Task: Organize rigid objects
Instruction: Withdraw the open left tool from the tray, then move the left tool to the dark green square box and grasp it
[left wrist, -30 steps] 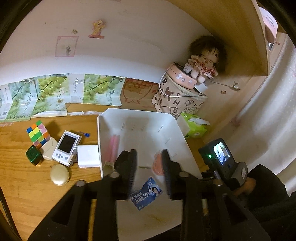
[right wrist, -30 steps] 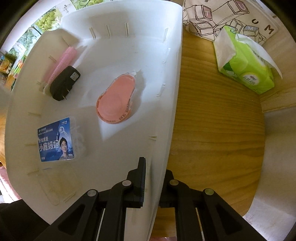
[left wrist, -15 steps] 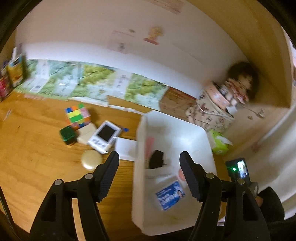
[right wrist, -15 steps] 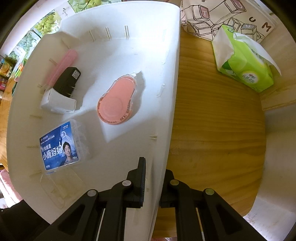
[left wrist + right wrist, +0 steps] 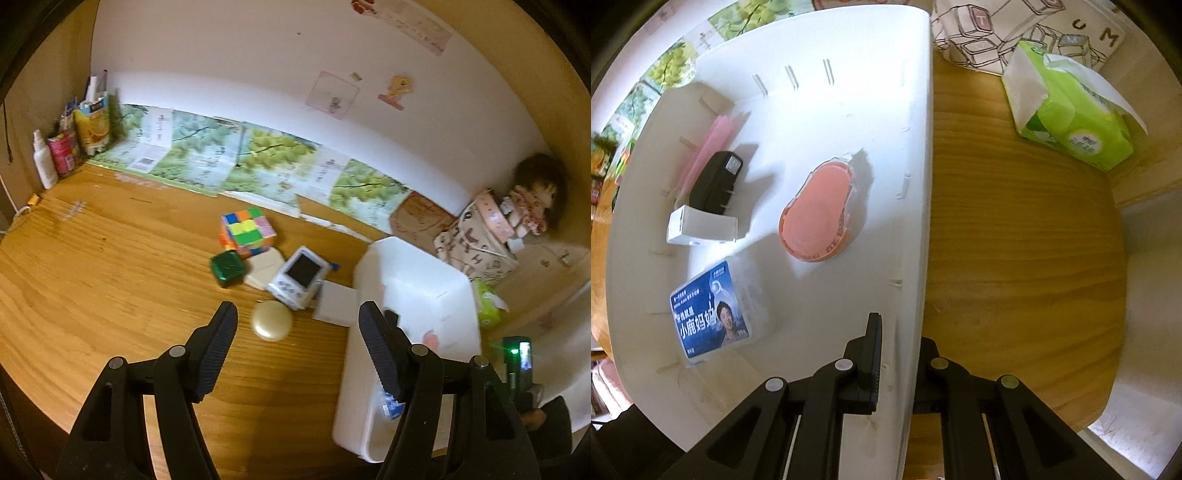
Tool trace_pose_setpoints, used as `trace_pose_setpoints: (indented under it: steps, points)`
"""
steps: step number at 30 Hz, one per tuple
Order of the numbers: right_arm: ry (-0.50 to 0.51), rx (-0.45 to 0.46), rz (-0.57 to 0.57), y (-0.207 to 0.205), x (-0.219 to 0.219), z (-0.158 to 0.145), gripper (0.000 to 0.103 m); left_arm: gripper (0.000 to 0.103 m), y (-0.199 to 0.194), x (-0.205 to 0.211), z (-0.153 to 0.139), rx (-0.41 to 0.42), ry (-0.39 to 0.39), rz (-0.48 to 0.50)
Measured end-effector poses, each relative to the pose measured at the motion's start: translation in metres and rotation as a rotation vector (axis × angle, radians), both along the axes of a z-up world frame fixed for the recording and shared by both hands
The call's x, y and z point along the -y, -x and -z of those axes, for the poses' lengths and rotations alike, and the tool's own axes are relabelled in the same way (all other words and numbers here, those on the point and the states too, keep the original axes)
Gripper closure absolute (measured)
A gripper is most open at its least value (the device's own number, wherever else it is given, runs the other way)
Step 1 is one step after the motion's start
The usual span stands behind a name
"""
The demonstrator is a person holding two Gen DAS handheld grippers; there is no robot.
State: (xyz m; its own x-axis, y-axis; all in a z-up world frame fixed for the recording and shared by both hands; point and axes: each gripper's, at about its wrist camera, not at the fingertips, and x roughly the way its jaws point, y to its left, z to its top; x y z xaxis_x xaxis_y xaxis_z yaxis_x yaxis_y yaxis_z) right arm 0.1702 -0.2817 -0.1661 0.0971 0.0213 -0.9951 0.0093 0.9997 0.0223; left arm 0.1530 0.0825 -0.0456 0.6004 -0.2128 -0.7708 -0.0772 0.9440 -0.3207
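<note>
Pickup of the gold disc calls for centring the empty, wide-open left tongs while right tongs clamp the bin wall.

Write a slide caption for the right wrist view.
Right hand-held gripper clamps the white bin's wall; inside lie a pink case, black charger, white box and blue packet.

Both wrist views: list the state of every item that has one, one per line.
left gripper: open, empty, above the desk
right gripper: shut on the white bin's wall
white bin: upright, partly filled
black charger: lying in the bin, prongs out
tissue pack: open, tissue sticking out
handheld game console: screen dark
</note>
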Motion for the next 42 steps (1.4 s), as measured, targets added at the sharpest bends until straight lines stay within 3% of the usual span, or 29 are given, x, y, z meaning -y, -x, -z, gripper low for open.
trace_pose_setpoints:
  steps: [9,22,32,42]
  points:
    - [0.001,0.019,0.082,0.005,0.008,-0.008,0.092,0.031,-0.032,-0.005,0.019,-0.14,-0.199,0.063]
    - [-0.044,0.028,0.314,0.013,0.039,-0.018,0.094,0.031,-0.095,-0.011,0.078,-0.316,-0.299,0.177]
    - [-0.006,0.011,0.434,0.012,0.046,-0.02,0.089,0.031,-0.133,-0.03,0.117,-0.373,-0.228,0.195]
    - [0.054,0.002,0.462,0.006,0.038,-0.028,0.086,0.033,-0.153,-0.038,0.137,-0.374,-0.135,0.26]
